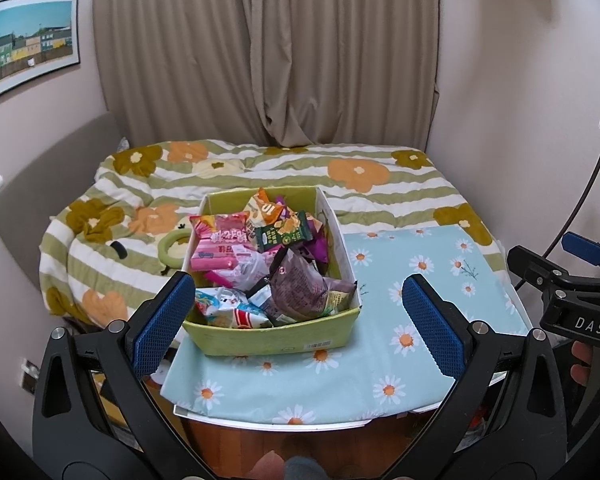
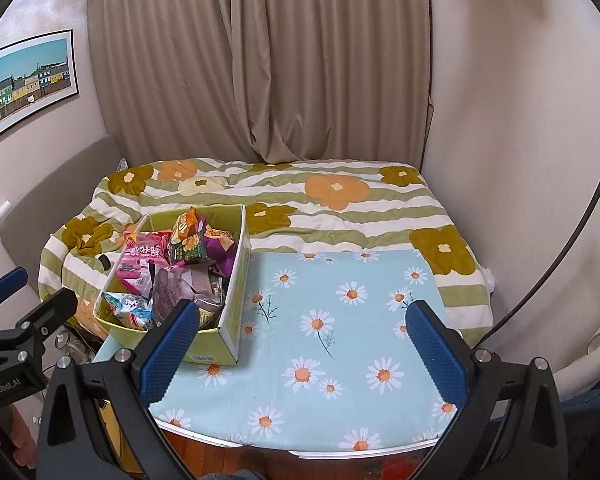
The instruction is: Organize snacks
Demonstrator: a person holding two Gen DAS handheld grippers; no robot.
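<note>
Snacks (image 1: pixel 260 264) fill a green box (image 1: pixel 276 336) at about ten o'clock on the daisy-cloth table (image 2: pixel 340 360), heaped above its rim, bed (image 2: pixel 340 200) just behind. Both claws hover short of it, left claw (image 1: pixel 300 320) and right claw (image 2: pixel 304 348) each spread wide and holding nothing. To my eye, a careless dig could snag a neighbouring packet and tip loose ones over onto the bed.

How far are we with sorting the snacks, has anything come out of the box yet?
Nothing looks done: all visible packets sit jumbled in the green box, including the pink packet and purple bag. The daisy cloth beside it holds no snacks. Nothing is in hand: left gripper and right gripper are open and empty. The whole sort remains.
</note>
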